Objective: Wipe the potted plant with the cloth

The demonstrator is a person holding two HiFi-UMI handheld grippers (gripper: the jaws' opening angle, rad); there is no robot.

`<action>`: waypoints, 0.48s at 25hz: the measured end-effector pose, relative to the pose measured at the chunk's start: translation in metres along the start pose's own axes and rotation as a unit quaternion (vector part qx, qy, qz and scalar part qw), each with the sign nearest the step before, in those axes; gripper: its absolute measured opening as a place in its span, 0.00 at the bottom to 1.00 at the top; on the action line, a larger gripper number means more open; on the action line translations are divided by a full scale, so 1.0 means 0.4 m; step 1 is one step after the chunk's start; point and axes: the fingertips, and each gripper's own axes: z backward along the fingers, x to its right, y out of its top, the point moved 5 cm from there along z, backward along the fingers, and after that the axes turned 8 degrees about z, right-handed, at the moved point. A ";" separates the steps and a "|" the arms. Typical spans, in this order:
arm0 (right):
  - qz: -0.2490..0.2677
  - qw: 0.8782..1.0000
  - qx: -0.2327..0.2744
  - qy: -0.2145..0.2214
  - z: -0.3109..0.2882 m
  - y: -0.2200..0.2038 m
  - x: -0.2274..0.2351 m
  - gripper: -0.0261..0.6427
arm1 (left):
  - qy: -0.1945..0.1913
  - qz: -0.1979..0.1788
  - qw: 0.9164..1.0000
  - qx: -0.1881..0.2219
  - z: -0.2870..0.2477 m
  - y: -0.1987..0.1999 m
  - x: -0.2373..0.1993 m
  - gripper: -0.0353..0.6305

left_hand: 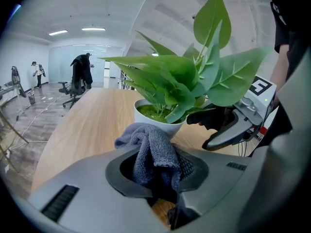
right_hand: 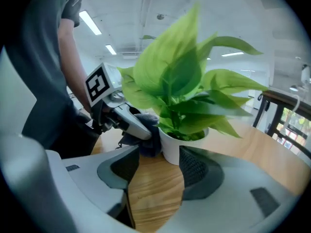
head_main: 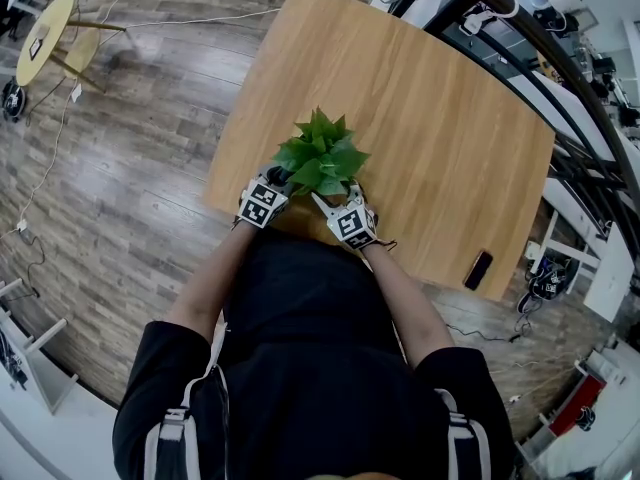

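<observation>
A light wooden counter (head_main: 450,138) with rounded corners stands on a grey-brown plank floor (head_main: 130,168). A dark phone (head_main: 478,269) lies flat near the counter's right corner, close to the edge. Well apart, at the upper left, stands a small round yellow table (head_main: 42,36), and thin white cables (head_main: 45,178) trail across the floor. A black railing (head_main: 560,68) runs past the counter's far right side. Farther off in the left gripper view is an office chair (left_hand: 73,89) draped with something dark, and beyond it a person (left_hand: 35,72) stands under long ceiling lights (left_hand: 95,29).
</observation>
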 end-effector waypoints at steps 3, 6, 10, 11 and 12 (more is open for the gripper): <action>-0.033 0.998 -0.019 -0.045 0.007 -0.028 0.056 0.40 | 0.001 0.001 1.000 0.000 -0.002 0.002 -0.003 0.22; -0.001 0.998 -0.025 -0.055 0.006 -0.023 0.094 0.40 | 0.001 0.003 1.000 0.001 -0.003 0.007 -0.003 0.22; 0.040 0.998 -0.018 -0.035 -0.010 0.001 0.099 0.40 | 0.002 -0.001 1.000 0.002 -0.004 0.016 -0.006 0.22; 0.044 0.998 -0.018 -0.032 -0.014 0.005 0.097 0.40 | 0.003 0.000 1.000 0.002 -0.004 0.019 -0.008 0.22; 0.047 0.998 -0.019 -0.029 -0.016 0.007 0.094 0.40 | 0.005 0.003 1.000 0.003 -0.004 0.022 -0.011 0.22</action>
